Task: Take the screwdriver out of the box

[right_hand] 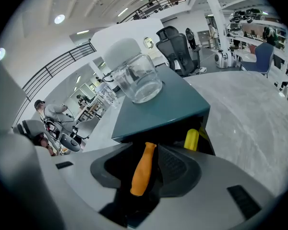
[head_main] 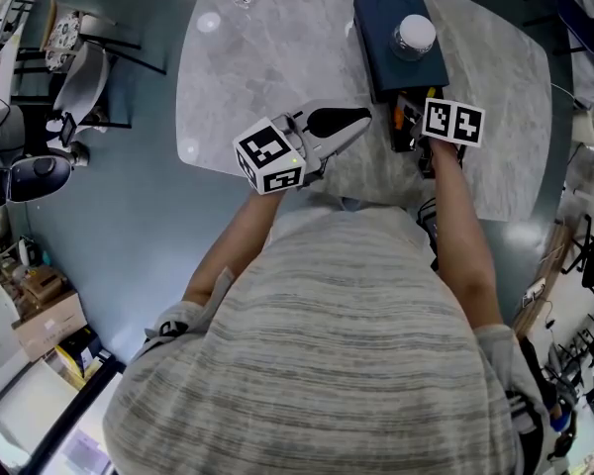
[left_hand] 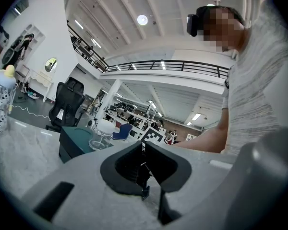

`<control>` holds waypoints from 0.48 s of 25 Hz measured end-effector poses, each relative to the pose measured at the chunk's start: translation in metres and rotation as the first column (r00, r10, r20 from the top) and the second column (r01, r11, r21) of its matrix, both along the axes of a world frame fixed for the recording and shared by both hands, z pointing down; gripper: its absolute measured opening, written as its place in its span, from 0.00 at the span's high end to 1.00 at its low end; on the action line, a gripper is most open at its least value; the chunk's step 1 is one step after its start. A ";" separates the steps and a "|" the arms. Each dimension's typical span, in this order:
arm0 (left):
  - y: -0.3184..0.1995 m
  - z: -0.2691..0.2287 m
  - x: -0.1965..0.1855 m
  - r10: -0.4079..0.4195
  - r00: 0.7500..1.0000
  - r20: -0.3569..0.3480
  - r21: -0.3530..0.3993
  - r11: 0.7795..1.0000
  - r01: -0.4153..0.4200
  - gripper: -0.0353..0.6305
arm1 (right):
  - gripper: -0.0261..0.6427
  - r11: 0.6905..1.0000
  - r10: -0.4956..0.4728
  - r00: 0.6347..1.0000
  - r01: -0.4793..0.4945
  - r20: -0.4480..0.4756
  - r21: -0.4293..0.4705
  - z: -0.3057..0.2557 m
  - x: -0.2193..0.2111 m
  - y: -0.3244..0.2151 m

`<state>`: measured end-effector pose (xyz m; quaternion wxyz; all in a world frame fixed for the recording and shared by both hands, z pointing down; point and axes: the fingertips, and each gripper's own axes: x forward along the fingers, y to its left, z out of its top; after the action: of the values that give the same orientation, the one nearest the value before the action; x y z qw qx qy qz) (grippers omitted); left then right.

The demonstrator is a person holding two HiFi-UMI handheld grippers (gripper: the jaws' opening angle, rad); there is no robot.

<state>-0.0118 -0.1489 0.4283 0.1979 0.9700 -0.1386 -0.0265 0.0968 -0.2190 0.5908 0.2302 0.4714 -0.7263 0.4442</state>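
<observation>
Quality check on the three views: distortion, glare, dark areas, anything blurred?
Head view: wide-angle bending at the edges, soft glare spots on the table. Left gripper view: heavy fisheye, black corners, a mosaic patch laid over the person's face. Right gripper view: same fisheye, the box mouth in deep shadow, yet the orange handle between the open jaws reads sharp.

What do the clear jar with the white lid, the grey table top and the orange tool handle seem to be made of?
Clear jar with the white lid: probably glass, glossy; it is see-through with bright glints.
Grey veined table top: stone or stone-look, polished; it mirrors lamps.
Orange tool handle: likely matte plastic or rubber; even colour, no glare.
</observation>
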 end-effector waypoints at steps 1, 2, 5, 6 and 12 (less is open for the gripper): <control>-0.001 0.000 0.000 -0.002 1.000 -0.001 -0.001 1.000 0.002 0.92 | 0.75 1.000 0.003 1.000 -0.003 0.001 -0.009 0.001 0.001 0.000; -0.002 0.000 0.000 -0.004 1.000 -0.003 -0.002 1.000 0.004 0.92 | 0.75 1.000 0.005 1.000 -0.005 0.002 -0.016 0.003 0.001 0.000; -0.005 0.000 -0.003 -0.011 1.000 -0.008 -0.006 1.000 0.011 0.92 | 0.75 0.999 0.005 1.000 -0.005 0.002 -0.036 0.006 -0.003 -0.001; -0.006 0.001 -0.005 -0.014 1.000 -0.009 -0.008 1.000 0.014 0.92 | 0.75 0.999 0.005 1.000 -0.005 0.002 -0.043 0.008 -0.005 -0.001; -0.011 0.005 -0.011 -0.034 0.999 -0.018 -0.018 0.999 0.033 0.92 | 0.75 0.997 0.013 1.000 -0.013 -0.010 -0.070 0.016 -0.007 -0.003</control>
<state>-0.0229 -0.1599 0.4333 0.2072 0.9655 -0.1533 -0.0373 0.0899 -0.2222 0.6072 0.2471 0.4698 -0.7061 0.4687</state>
